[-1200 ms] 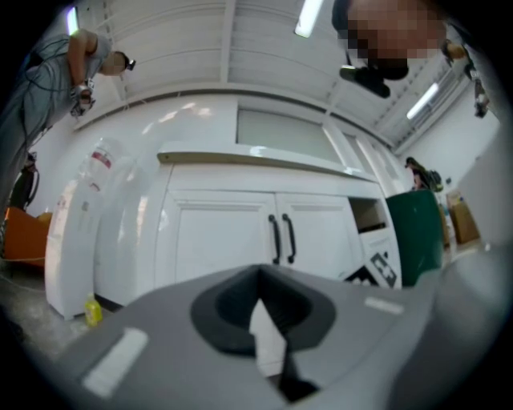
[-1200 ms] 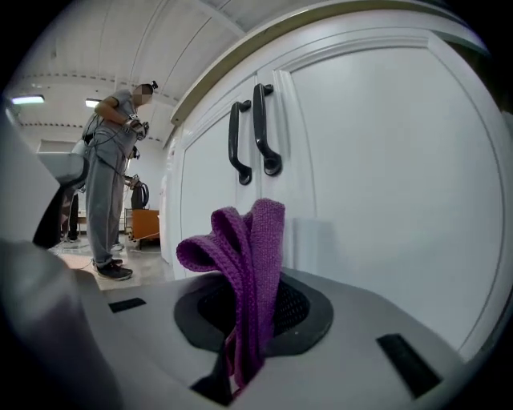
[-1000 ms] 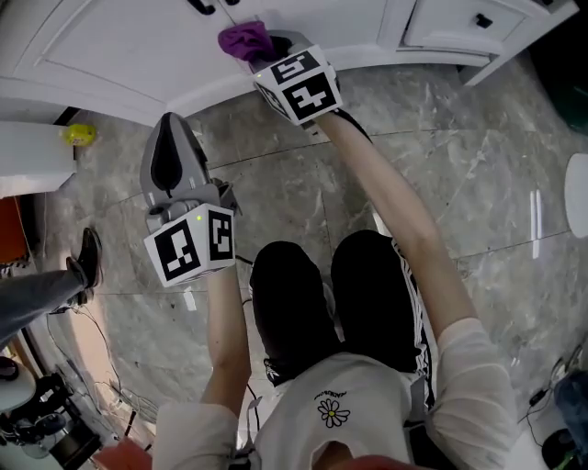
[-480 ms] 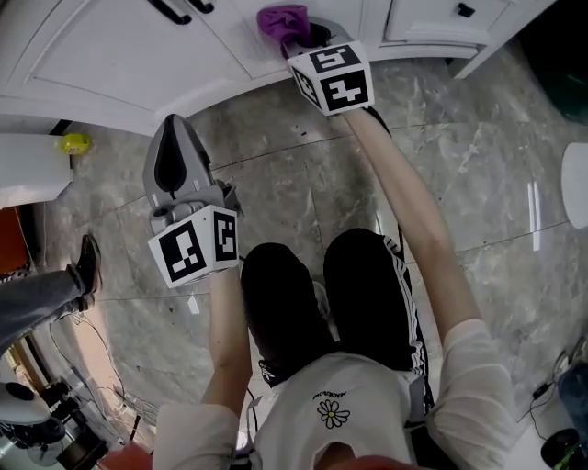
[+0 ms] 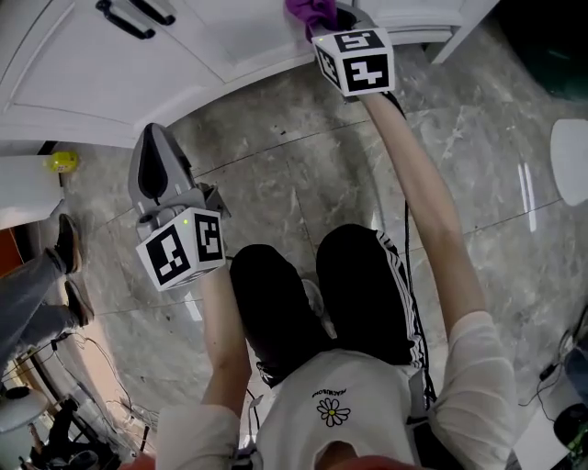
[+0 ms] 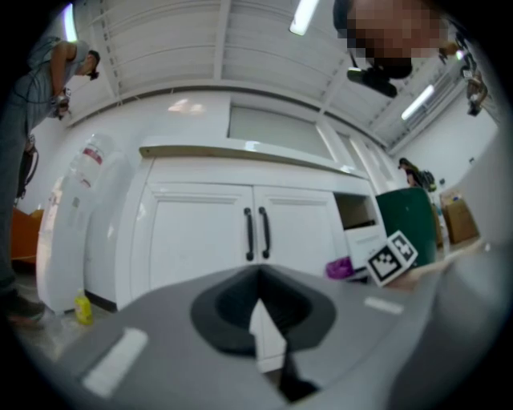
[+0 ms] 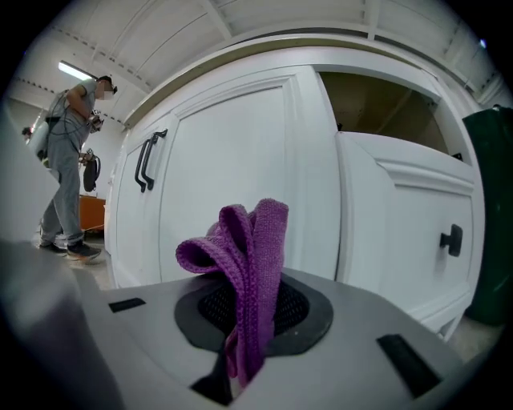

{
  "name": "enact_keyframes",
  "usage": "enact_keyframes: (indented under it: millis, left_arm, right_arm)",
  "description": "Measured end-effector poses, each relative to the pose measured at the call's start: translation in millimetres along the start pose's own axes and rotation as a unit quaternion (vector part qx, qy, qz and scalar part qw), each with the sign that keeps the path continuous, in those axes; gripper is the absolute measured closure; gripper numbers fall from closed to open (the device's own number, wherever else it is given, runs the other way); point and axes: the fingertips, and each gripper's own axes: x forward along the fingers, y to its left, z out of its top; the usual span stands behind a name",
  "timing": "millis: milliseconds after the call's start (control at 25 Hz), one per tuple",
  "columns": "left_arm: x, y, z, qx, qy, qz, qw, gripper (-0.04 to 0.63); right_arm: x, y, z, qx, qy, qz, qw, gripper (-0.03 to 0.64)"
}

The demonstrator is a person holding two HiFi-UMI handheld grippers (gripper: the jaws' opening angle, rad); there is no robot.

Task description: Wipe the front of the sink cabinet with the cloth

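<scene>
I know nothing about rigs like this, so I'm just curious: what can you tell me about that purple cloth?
The purple cloth looks like a soft knitted fabric with a ribbed weave. It is bunched into upright folds, one of them looping over to the left. It is pinched between the closed jaws of the right gripper, with a short end hanging below them. It is held close to the white cabinet door; whether it actually touches the door cannot be told.

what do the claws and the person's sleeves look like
Both the left claw and the right claw are grey plastic shells, black inside. Each carries a white cube printed with black square markers, and the left cube shows a small green light. The white fabric sleeves are plain.
</scene>
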Motion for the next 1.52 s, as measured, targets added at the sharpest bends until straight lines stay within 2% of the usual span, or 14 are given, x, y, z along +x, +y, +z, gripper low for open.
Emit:
enact_keyframes:
  millis: [360,600,760,960,1080,1200,1520]
  left_arm:
    - [4,-1,5,-0.003,-0.008,0.005,1.0,0.589]
    - [4,7,5,-0.003,-0.008,0.012,0.9999,0.589]
    - [3,10,1,-0.009,-0.005,0.014,0.9998,0.589]
    - [1,11,-2,-0.012,-0.002,0.021,0.9997,0.589]
    - [4,4,-7,-0.013,0.002,0.013,0.9998,0.589]
    - [2,4,-10,-0.014,0.005,0.012,0.9998,0.589]
    - [-6,16,-29,-0.017,0.013,0.014,0.9997,0.589]
  right_arm:
    - [-13,-28,-2,0.003,0.011,-0.037,0.999,0.565]
    - [-20,-39,-5,0.026,0.004,-0.071,0.997,0.565]
    - [-28,-55,-8,0.057,0.001,-0.108,0.993,0.565]
    - [-27,-58,-8,0.057,0.001,-0.103,0.993,0.566]
    - [-33,-62,-10,0.075,-0.007,-0.113,0.991,0.566]
    - [-32,-36,-5,0.082,-0.022,-0.083,0.993,0.566]
    - [5,100,-10,0.07,-0.052,0.073,0.993,0.566]
